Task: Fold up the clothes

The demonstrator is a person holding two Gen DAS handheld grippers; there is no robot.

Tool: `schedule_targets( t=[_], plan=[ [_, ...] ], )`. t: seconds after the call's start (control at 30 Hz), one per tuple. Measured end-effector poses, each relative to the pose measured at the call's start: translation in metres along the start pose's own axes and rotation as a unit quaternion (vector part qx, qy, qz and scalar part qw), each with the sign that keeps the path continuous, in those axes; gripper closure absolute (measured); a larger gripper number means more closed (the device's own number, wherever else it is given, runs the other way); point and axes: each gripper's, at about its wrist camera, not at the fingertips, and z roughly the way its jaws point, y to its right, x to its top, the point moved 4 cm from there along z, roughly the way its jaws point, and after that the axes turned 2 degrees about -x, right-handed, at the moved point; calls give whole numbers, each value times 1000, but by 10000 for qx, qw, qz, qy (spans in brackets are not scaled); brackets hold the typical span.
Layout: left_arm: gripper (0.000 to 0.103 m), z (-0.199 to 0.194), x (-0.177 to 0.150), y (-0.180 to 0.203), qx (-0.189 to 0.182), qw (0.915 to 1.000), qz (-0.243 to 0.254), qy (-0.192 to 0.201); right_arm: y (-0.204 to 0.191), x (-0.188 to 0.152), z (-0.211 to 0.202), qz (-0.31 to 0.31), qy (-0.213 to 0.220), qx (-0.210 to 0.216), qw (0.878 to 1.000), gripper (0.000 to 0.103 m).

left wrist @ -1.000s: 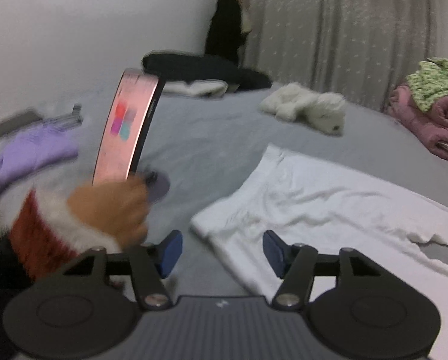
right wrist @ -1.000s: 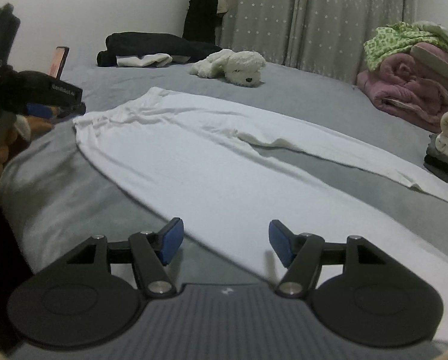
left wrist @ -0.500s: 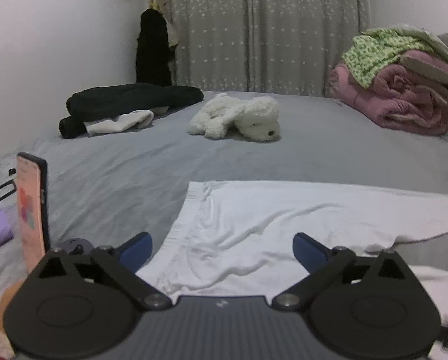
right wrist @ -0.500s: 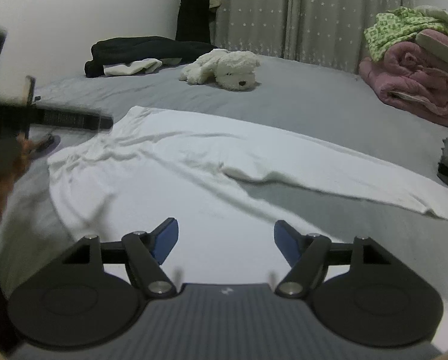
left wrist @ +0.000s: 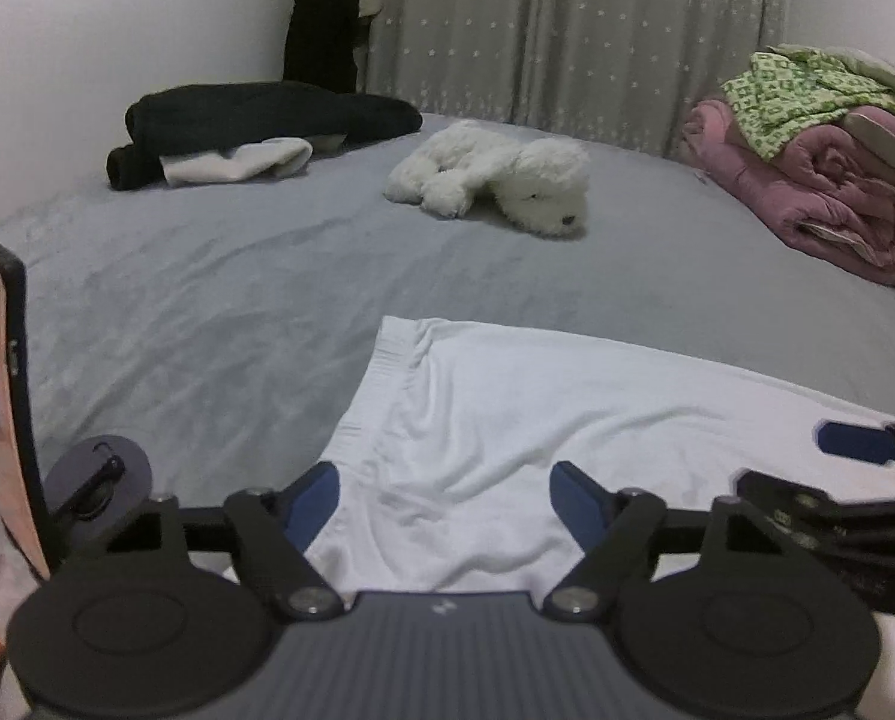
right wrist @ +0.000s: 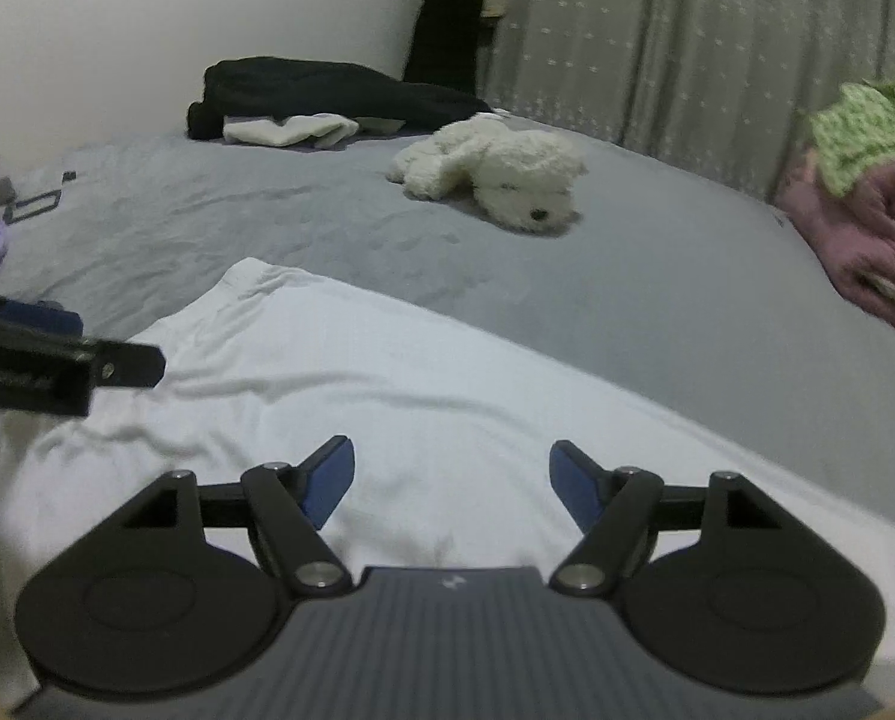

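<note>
Left gripper (left wrist: 444,495) and right gripper (right wrist: 450,483), both spread wide, hovering at lower frame over white garment (left wrist: 537,414).

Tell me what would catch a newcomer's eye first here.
The white garment lies spread on the grey bed, right under both open hand-held grippers: left, right. Beyond it, a white plush dog lies mid-bed, with pink bedding heaped at the far right.
</note>
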Motion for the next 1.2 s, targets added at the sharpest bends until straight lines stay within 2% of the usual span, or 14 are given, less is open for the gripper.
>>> schedule_targets(
  t=[0.33,0.4,0.47,0.57,0.8,0.93,1.03,1.13,1.2],
  plan=[
    [32,12,1,-9,-13,9993,-185,-323,-2,35,61,128,-83,278,9995,26],
    [37,14,1,-12,-39,9989,-255,-384,0,42,70,143,-106,259,9995,26],
    [50,15,2,-15,-81,9985,-336,-418,2,49,80,145,-147,243,9995,26],
    [57,18,2,-19,-125,9977,-450,-483,4,54,92,128,-261,211,9994,26],
    [60,24,-1,-26,-134,9960,-597,-658,2,46,120,-4,-717,116,9974,26],
    [60,28,-4,-30,-113,9946,-663,-795,7,40,122,321,-685,171,9970,26],
    [60,30,-6,-30,-103,9936,-673,-905,8,41,122,332,-721,198,9966,26],
    [60,32,-7,-30,-75,9932,-679,-946,4,44,121,236,-778,286,9963,39],
    [60,33,-7,-30,-52,9930,-679,-967,0,46,119,153,-805,360,9960,67]
  ],
)
